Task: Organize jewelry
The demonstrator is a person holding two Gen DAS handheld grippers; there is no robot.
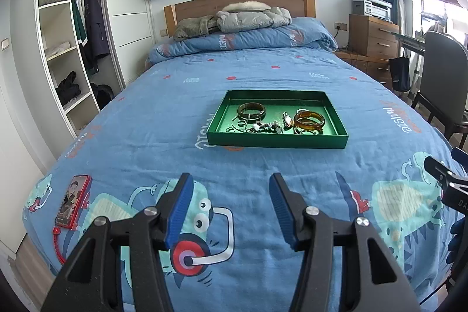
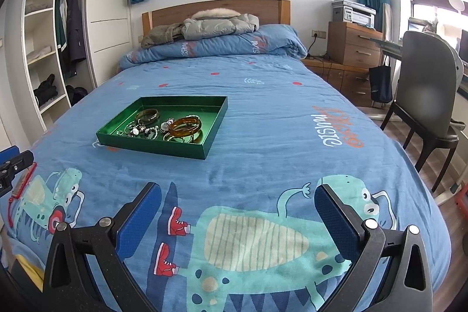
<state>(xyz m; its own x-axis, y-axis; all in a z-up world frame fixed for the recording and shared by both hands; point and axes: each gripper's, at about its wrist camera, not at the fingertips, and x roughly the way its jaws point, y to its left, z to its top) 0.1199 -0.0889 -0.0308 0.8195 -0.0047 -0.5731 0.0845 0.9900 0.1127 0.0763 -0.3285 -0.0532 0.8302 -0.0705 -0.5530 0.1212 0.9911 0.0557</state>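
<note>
A glossy green tray (image 1: 276, 140) lies on soft matt cloth bedding (image 1: 175, 113), before a smooth wooden headboard (image 1: 204, 6).

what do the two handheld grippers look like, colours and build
Both match. The left gripper and the right gripper each have two black, angular link arms with triangular cut-outs, joined by round silver pivot bolts. Each finger ends in a flat, rectangular blue pad with a fine ribbed or dotted texture. White lettering shows on the right gripper's black body at the edge of the left wrist view, too cropped to read.
</note>
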